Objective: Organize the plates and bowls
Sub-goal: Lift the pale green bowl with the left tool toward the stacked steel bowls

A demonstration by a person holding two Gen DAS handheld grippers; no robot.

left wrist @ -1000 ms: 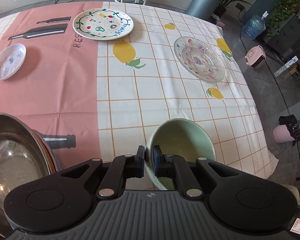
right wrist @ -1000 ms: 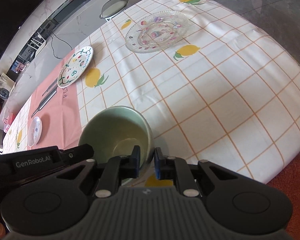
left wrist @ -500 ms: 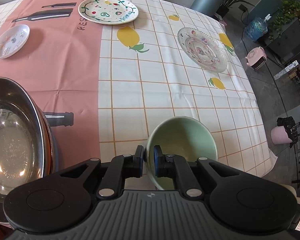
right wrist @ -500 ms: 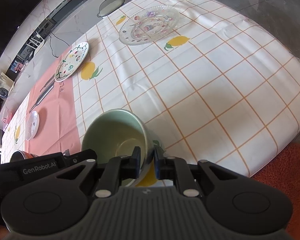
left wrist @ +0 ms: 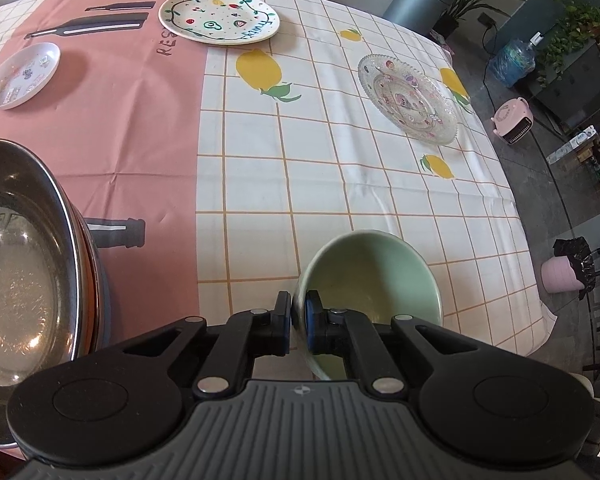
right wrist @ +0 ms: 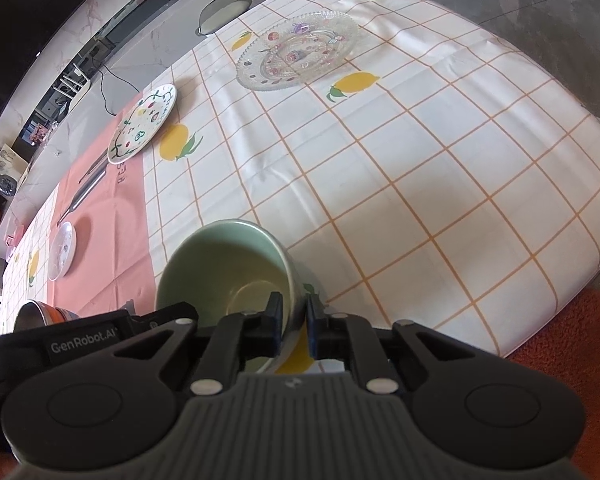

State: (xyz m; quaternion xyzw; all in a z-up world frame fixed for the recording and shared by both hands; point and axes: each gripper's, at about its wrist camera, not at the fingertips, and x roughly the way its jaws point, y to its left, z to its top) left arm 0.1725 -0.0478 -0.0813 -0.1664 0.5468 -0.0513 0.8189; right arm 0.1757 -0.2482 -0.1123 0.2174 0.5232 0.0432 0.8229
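A lemon-print cloth covered the worktop [left wrist: 284, 184]. Near its front edge the green bowl [left wrist: 374, 276] was empty and tilted, each claw pinching an opposite side of its rim: the left claw [left wrist: 299, 322] and right claw [right wrist: 293, 326] had just tightened, probably to carry it steadily. Left of the bowl stood the empty nested steel bowls [left wrist: 18, 264]; beyond it lay the glass plate [left wrist: 408, 98], painted plate [left wrist: 219, 17] and small dish [left wrist: 22, 75].

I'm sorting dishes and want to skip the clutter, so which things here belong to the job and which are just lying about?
Part of the job:
green bowl, clamped by both grippers
painted plate
glass plate
small white dish
steel bowl stack

Just lying about:
grey bin
pink heater
water jug
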